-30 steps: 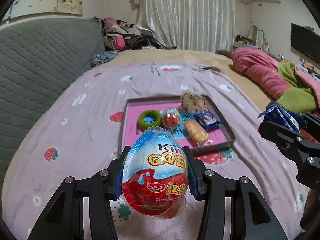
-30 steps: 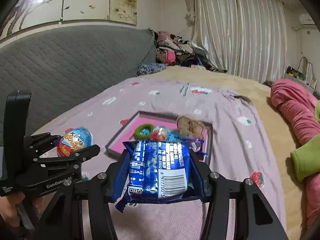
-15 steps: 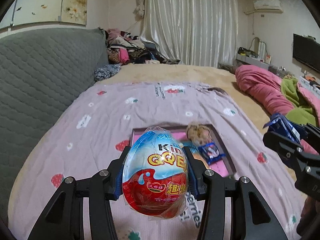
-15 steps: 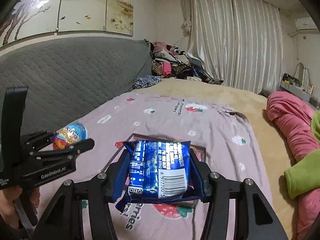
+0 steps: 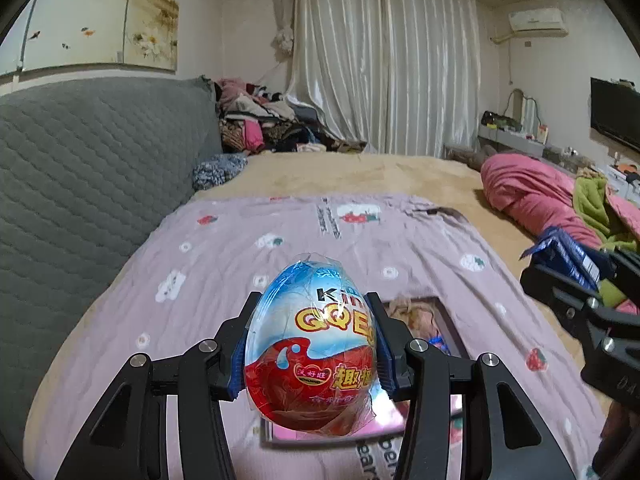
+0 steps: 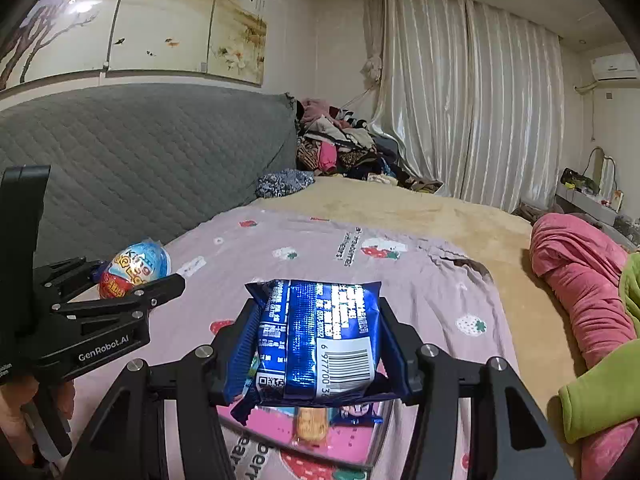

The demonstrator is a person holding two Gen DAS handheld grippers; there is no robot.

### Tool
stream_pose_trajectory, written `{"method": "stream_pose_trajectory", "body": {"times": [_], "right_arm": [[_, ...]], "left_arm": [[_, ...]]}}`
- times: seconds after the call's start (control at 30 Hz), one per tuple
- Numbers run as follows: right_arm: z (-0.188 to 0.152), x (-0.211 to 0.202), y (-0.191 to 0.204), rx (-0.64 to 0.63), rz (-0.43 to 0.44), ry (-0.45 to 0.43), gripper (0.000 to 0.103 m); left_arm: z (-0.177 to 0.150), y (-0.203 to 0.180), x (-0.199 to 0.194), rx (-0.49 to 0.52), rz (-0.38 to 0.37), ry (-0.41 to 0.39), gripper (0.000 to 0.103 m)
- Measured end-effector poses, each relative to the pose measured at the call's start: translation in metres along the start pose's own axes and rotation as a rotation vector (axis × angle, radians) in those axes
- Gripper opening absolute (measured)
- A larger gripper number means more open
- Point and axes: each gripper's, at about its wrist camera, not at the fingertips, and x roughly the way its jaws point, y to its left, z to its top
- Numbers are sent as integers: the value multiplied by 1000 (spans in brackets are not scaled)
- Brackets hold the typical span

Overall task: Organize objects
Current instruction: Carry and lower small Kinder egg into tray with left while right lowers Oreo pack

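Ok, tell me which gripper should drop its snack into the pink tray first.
Right, probably. The right gripper holds the blue snack packet directly above the pink tray; the left gripper, clamping the Kinder egg, sits beside it.

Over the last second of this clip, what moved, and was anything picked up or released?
Both grippers rose and tilted up from the bed: the pink tray slid from mid-frame to the bottom edge of both views, now mostly hidden. Nothing was taken or released. The left gripper stays shut on the chocolate egg, the right gripper on the blue snack packet. The tray's contents look unchanged where visible.
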Motion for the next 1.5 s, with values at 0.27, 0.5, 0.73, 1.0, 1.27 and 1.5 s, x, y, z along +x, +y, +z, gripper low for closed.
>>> {"method": "stream_pose_trajectory", "body": {"times": [0.27, 0.5, 0.73, 1.0, 1.27, 1.5], "right_arm": [[-8, 17, 0, 5, 9, -23, 56], [-39, 51, -11, 36, 4, 22, 56], [-79, 83, -27, 102, 3, 67, 56], [-108, 113, -34, 116, -10, 103, 56], [-125, 129, -32, 104, -17, 137, 56], [-133, 135, -38, 110, -23, 153, 56]], "left_arm": [[-1, -7, 22, -4, 1, -29, 51], [-32, -14, 63, -14, -8, 17, 51], [-73, -24, 103, 0, 3, 45, 51], [-107, -34, 135, 25, -10, 88, 51], [-124, -36, 155, 37, -12, 126, 51], [-133, -42, 163, 48, -26, 146, 51]]}}
